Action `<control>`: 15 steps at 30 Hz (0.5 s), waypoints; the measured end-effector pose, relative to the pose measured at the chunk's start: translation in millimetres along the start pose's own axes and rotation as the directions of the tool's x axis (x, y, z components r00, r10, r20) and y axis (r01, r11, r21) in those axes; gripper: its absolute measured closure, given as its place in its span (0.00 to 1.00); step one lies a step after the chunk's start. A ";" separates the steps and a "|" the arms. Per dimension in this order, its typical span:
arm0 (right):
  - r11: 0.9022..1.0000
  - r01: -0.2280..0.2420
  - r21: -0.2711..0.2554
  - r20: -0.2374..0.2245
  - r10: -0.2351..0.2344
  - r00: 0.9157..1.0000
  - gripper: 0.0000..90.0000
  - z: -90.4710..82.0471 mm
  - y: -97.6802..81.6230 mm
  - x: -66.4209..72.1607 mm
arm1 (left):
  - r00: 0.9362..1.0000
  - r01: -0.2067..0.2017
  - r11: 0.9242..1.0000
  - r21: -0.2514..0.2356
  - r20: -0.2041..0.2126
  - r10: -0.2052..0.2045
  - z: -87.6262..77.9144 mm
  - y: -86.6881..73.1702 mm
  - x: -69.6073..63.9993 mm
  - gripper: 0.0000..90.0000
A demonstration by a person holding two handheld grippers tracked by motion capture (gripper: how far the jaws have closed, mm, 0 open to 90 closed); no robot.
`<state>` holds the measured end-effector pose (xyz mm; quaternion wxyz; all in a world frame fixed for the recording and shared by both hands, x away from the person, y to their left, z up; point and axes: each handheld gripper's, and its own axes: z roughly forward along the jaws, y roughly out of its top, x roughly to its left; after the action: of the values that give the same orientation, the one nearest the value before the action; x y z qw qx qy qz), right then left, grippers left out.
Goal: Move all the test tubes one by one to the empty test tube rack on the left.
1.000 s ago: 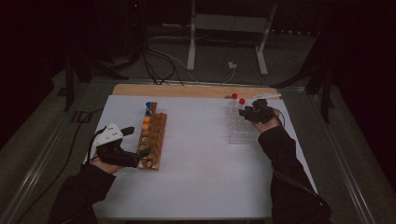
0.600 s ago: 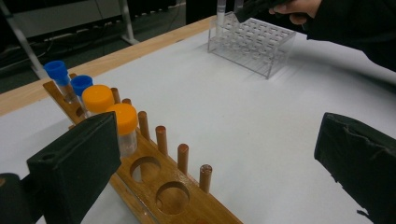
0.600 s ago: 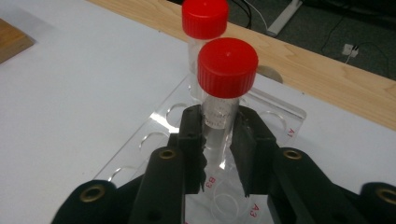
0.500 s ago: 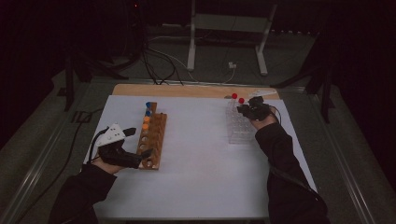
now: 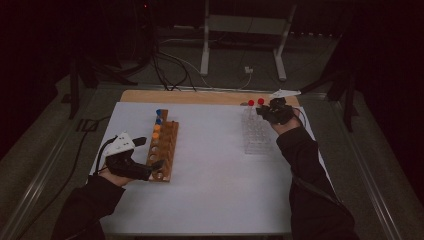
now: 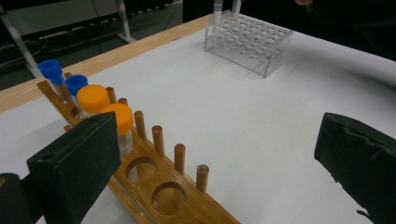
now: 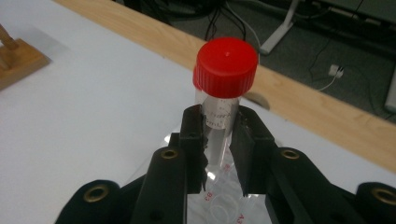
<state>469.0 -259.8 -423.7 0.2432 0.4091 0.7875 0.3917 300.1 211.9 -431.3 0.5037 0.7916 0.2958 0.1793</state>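
Dim table (image 5: 210, 200), tube (image 7: 219, 112) base gripper-hidden (image 7: 217, 140)

A dim room, grey floor (image 5: 45, 165) strewn with cables (image 5: 165, 70), a white metal stand (image 5: 240, 25) behind the table.
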 end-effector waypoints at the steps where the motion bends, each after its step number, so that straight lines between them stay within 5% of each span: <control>1: 1.000 0.005 -0.007 0.005 -0.005 1.000 0.84 -3.3 2.3 0.8 | 1.000 0.002 1.000 0.001 0.004 -0.002 0.3 0.4 0.0 0.01; 9: 0.998 0.027 -0.063 -0.020 -0.028 0.999 0.84 -26.3 13.2 10.2 | 1.000 -0.009 1.000 0.003 0.025 0.009 4.0 6.2 -3.7 0.01; 15: 0.993 0.053 -0.102 -0.068 -0.060 0.996 0.84 -40.2 10.8 29.9 | 0.999 -0.011 1.000 0.006 0.048 0.011 7.7 10.0 -7.0 0.01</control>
<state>429.2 -247.7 -393.7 0.2465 0.3598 0.7861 0.4379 302.1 198.8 -425.5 0.5071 0.7989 0.2799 0.1618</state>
